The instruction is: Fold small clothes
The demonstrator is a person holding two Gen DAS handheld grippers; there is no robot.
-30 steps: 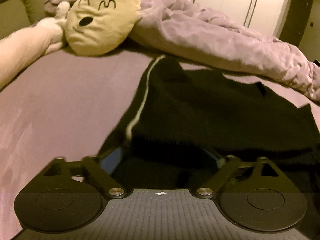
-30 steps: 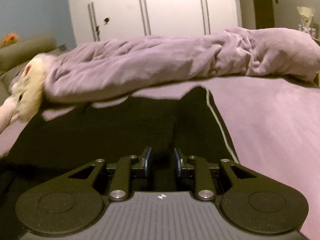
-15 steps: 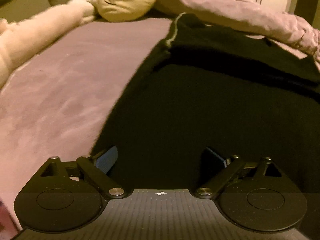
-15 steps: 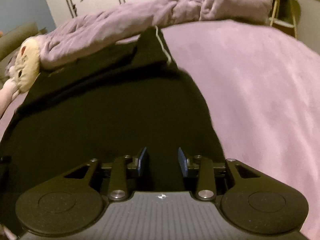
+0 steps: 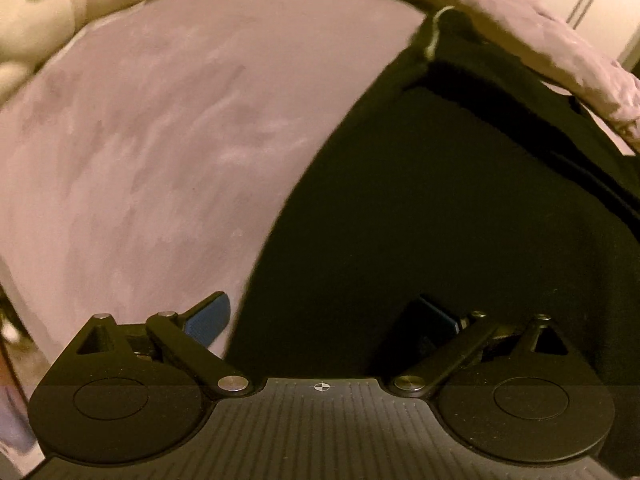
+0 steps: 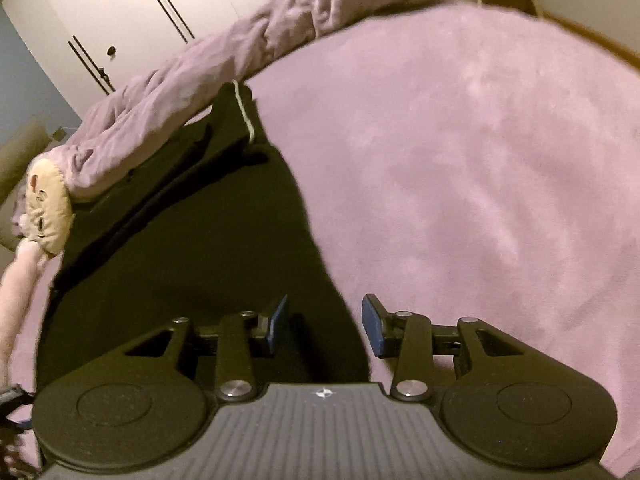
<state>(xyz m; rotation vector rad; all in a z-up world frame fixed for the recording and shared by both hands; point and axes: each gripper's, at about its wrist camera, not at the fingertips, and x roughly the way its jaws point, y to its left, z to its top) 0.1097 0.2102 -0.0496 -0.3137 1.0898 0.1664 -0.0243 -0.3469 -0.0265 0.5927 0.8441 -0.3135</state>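
A black garment [image 5: 460, 220] with a thin white side stripe lies flat on the purple bed cover [image 5: 140, 160]. Its far part is folded over onto itself. My left gripper [image 5: 324, 316] is open wide above the garment's near left edge, one pad over the cover, one over the cloth. In the right wrist view the same garment [image 6: 192, 260] fills the left half. My right gripper [image 6: 324, 324] is open above its near right edge and holds nothing.
A rumpled purple duvet [image 6: 240, 68] lies along the far side of the bed. A cream plush toy [image 6: 46, 208] lies at the far left, also partly seen in the left wrist view [image 5: 40, 20]. White wardrobe doors [image 6: 120, 8] stand behind.
Both grippers have pulled back and risen from the garment's far part to its near edge. The right gripper has opened from nearly shut. The garment's far part now lies folded over.
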